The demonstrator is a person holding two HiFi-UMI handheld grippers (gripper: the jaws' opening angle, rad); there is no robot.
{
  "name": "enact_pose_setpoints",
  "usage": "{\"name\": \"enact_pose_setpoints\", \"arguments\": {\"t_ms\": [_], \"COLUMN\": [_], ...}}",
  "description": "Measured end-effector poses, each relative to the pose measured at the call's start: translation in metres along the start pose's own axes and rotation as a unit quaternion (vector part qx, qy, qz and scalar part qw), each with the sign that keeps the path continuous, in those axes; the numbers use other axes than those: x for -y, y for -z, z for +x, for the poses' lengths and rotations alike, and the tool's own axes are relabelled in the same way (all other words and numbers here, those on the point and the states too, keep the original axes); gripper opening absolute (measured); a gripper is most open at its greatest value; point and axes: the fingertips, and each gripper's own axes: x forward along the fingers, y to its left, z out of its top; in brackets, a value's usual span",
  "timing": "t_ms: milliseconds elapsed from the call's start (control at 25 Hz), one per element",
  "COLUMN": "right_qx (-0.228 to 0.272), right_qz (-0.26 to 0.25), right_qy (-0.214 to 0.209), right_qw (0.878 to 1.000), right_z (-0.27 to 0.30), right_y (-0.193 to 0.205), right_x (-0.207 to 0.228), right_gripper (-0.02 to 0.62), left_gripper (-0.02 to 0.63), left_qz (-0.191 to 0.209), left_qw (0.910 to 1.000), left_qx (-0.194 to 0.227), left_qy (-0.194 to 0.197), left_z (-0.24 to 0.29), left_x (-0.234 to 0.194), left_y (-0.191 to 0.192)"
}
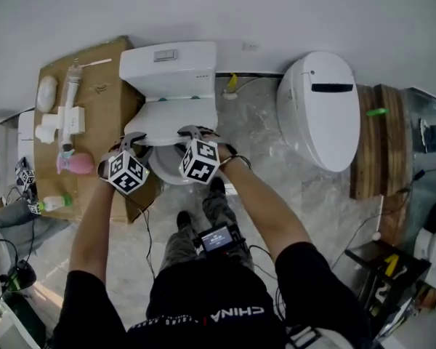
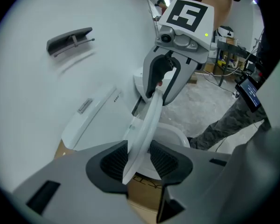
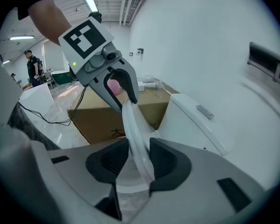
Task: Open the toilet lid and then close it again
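A white toilet (image 1: 176, 162) with its tank (image 1: 168, 62) stands against the wall. Its thin white lid (image 1: 171, 122) is tilted up off the bowl, held by its front edge. My left gripper (image 1: 133, 141) is shut on the lid's left part and my right gripper (image 1: 192, 132) on its right part. In the left gripper view the lid (image 2: 147, 118) runs edge-on between the pads (image 2: 115, 161), with the right gripper (image 2: 162, 87) clamped further along. In the right gripper view the lid (image 3: 132, 125) passes between the pads (image 3: 164, 158), and the left gripper (image 3: 122, 96) grips its far end.
A cardboard box (image 1: 102, 93) with bottles and a pink object (image 1: 76, 164) stands left of the toilet. A second white toilet (image 1: 321, 111) and wooden boards (image 1: 381, 140) are on the right. Cables (image 1: 363, 227) lie on the marble floor. The person's feet (image 1: 200, 213) are just before the bowl.
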Motion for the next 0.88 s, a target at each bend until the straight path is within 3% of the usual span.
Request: {"name": "enact_pose_setpoints", "arguments": {"t_ms": [120, 360, 600, 880], "right_qx": [-0.012, -0.028, -0.035, -0.049], "right_qz": [-0.008, -0.022, -0.02, -0.051], "right_qy": [0.011, 0.057, 0.095, 0.109], "right_qw": [1.0, 0.998, 0.995, 0.991], "right_z": [0.006, 0.024, 0.044, 0.063], "right_y": [0.016, 0.043, 0.071, 0.099], "right_x": [-0.028, -0.07, -0.112, -0.137], "right_gripper": [0.141, 0.146, 0.155, 0.16], "left_gripper": [0.149, 0.155, 0.163, 0.175], "left_qz": [0.013, 0.026, 0.038, 0.044], "left_qw": [0.9999, 0.9992, 0.9986, 0.9968], "left_qx": [-0.007, 0.009, 0.009, 0.032], "left_qy": [0.007, -0.028, -0.035, -0.059], "left_z": [0.004, 0.017, 0.034, 0.057], "left_x": [0.031, 0.074, 0.119, 0.15], "left_y": [0.014, 0.04, 0.069, 0.086]}}
